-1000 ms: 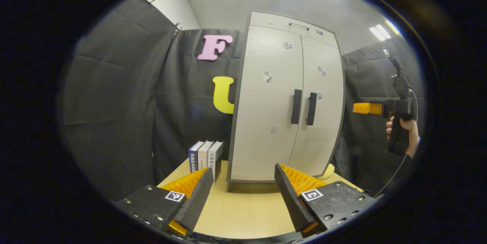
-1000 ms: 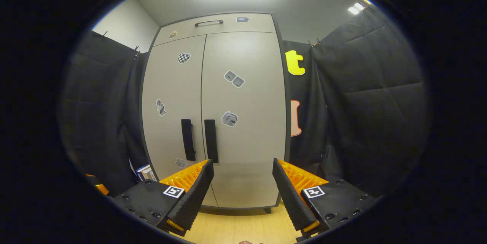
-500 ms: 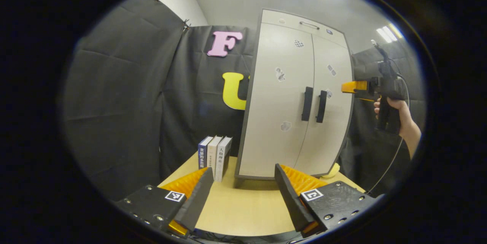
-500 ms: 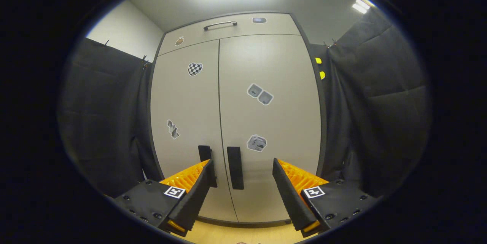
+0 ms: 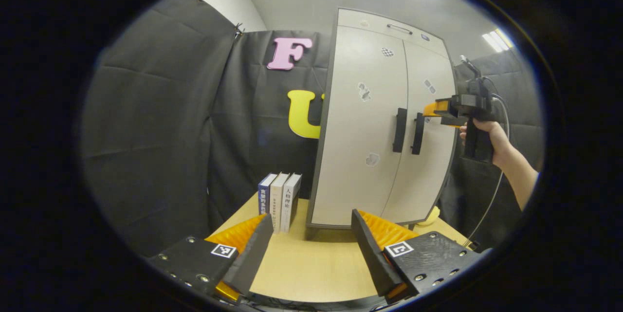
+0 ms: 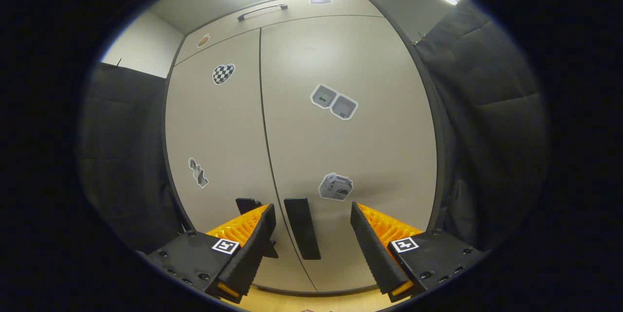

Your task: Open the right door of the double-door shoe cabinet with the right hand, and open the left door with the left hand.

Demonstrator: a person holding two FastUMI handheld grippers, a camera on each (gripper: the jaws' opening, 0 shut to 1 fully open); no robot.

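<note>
Right gripper [image 6: 311, 248], fingers spread, is held around the right door's handle [image 6: 302, 228]; the left handle [image 6: 246, 204], just beside, could be snagged.

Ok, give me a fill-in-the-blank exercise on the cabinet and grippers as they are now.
1. Both doors of the cabinet are ____.
2. The right gripper has its jaws ____ around the right door's handle.
3. The ____ books stand left of the cabinet.
4. The left gripper hangs above the ____.

Missing: shut; open; three; table
</note>
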